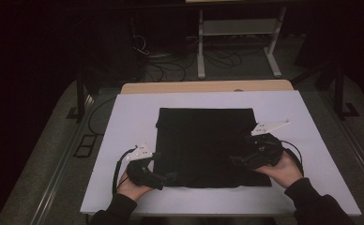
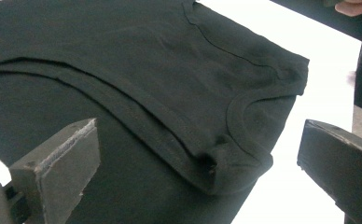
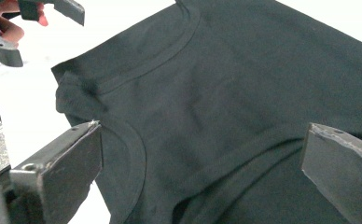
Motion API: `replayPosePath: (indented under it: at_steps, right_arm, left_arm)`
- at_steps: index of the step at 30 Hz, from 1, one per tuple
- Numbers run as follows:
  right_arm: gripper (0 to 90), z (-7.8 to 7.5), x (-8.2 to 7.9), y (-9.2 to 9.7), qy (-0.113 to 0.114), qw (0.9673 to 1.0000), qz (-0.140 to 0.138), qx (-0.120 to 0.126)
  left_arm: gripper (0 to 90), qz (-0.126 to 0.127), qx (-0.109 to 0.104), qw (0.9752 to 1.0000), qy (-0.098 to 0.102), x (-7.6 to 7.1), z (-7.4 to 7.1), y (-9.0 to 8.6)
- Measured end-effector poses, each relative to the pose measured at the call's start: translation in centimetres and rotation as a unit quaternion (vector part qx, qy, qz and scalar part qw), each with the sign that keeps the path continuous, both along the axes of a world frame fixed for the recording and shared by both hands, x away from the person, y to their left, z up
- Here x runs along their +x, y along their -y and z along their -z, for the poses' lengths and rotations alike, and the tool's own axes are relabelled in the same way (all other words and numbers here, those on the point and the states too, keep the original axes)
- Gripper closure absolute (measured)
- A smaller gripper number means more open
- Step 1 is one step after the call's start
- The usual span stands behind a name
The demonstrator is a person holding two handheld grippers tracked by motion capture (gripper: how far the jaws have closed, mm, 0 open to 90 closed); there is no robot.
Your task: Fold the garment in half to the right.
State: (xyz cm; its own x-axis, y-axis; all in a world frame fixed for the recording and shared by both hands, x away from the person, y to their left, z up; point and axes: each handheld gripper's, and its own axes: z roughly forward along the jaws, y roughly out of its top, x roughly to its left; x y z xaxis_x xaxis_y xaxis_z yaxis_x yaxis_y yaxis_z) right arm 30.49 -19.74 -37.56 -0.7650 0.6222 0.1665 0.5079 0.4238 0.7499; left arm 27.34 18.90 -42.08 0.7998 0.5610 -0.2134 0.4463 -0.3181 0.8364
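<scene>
While I look for any brand tag or print on the folded black cotton T-shirt [image 1: 208,145], I find nothing readable; its cloth is plain, with only stitched hems and the ribbed neckline showing in both gripper views. It lies flat in the middle of the white desk [image 1: 128,117], folded to a near square. Its far edge stops well short of the desk's far rim, and broad bare strips of white run along both sides, so I have free room to move left and right. Its near edge sits close to the desk's front rim.

My left gripper [image 1: 163,179] rests at the shirt's near left corner, held low and pointing across toward the cloth, the hand under it just above the front rim. Its fingers [image 2: 62,172] are spread wide, released, with the folded collar corner ahead of them and nothing pinched. My right gripper [image 1: 236,161] hovers over the shirt's near right part, angled inward. Its fingers [image 3: 62,163] also stand released, cloth below them but not clamped.
</scene>
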Motion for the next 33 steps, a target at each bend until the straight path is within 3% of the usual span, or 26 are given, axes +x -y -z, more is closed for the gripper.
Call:
replayPosePath:
  at_steps: [14, 33]
  right_arm:
    - [0.0, -1.4, 2.3, -1.7, 0.010, 0.9999, -0.009, 0.001]
    - [0.0, -1.9, 5.5, -3.9, 0.015, 0.9997, -0.018, 0.010]
  left_arm:
    - [0.0, -0.018, 0.014, 0.9996, 0.018, -0.2, -0.2, -1.5]
    - [0.0, -0.030, 0.027, 0.9991, 0.007, -0.4, 0.3, -3.2]
